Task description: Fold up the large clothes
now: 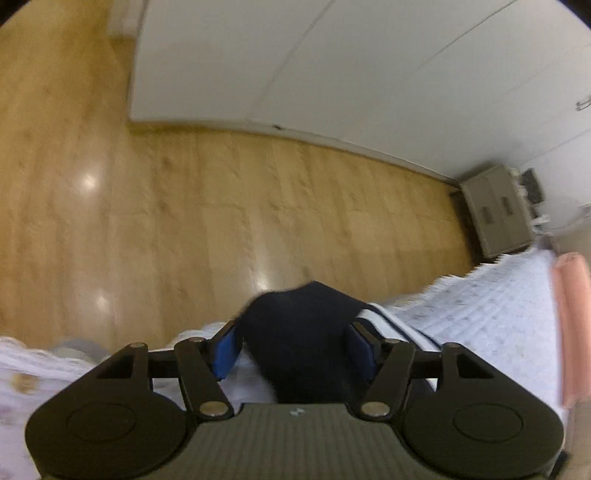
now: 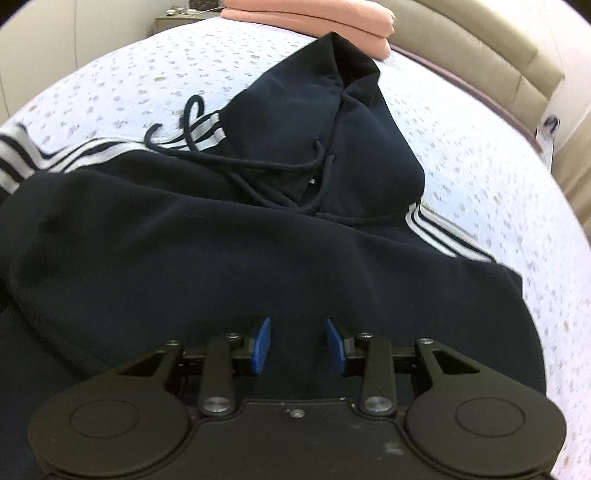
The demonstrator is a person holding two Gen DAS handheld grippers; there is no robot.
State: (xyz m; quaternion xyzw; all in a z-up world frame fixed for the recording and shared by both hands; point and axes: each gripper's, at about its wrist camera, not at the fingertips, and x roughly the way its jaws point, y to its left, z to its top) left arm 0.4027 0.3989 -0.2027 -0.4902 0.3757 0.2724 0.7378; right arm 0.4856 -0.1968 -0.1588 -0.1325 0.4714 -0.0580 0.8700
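Right wrist view: navy hoodie (image 2: 207,236) lies mostly spread on the bed (image 2: 480,177), hood up top, so folding's barely started imo. Right gripper (image 2: 298,345) hovers over its body, jaws apart, empty. Left gripper (image 1: 295,345) has a sleeve end bunched between wide jaws, can't tell if it's clamped

Light wood plank floor (image 1: 229,206) with glare spots from ceiling light. White wall panels (image 1: 369,66) meet floor at baseboard. Grey two-door cabinet (image 1: 496,210) in far corner. Bed with white floral-print cover (image 2: 461,155), beige padded headboard (image 2: 498,44), folded pink blanket (image 2: 314,14) near it.
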